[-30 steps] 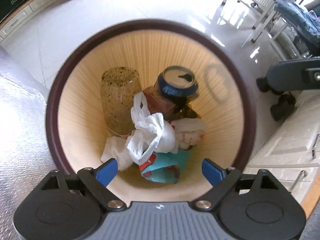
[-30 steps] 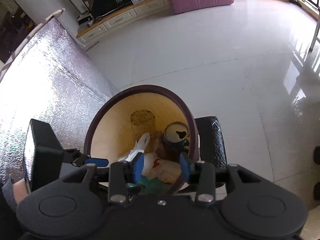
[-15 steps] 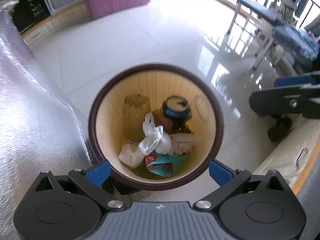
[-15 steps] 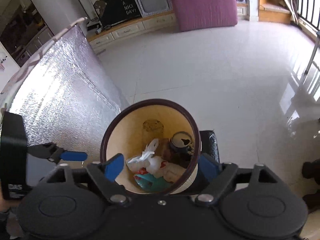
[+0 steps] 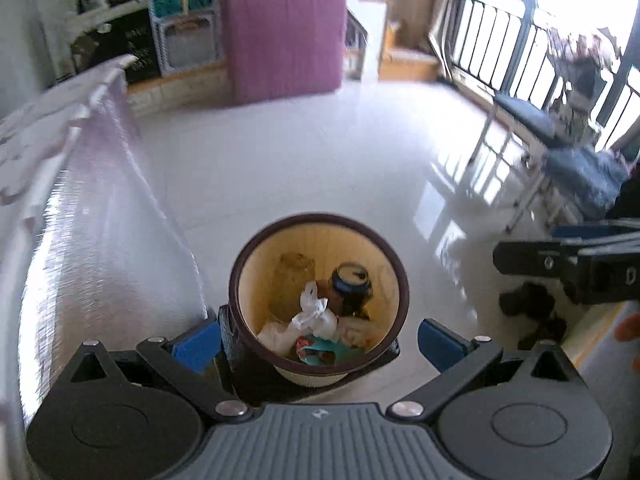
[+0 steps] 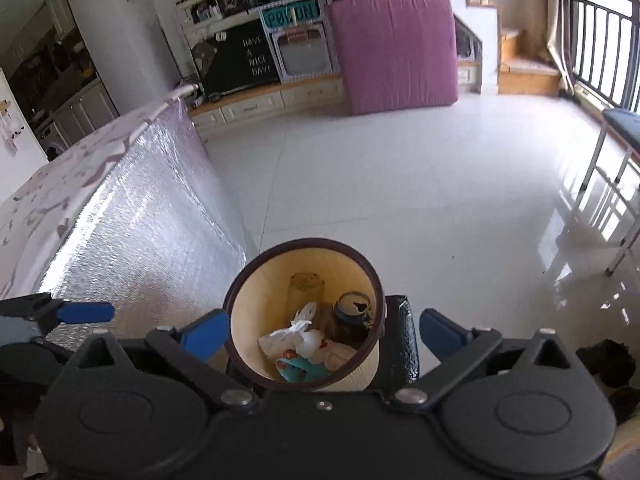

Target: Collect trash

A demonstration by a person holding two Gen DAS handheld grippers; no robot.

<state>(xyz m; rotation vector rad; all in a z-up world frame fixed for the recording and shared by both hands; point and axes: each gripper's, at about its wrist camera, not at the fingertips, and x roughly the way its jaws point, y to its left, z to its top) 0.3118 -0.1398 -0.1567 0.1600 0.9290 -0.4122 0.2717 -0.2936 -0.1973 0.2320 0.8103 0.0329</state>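
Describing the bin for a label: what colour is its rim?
Dark maroon-brown rim, above a pale yellow inside; clearest in the right wrist view.

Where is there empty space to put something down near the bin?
The white floor is bare between the bin, the silver-covered table and the purple mat. Inside the bin it is crowded: can, plastic bag, wrappers.

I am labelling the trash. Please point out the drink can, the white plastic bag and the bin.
drink can (image 6: 355,307), right wrist view, on its top
white plastic bag (image 5: 316,314), left wrist view, on its crumpled middle
bin (image 6: 240,292), right wrist view, on its dark rim
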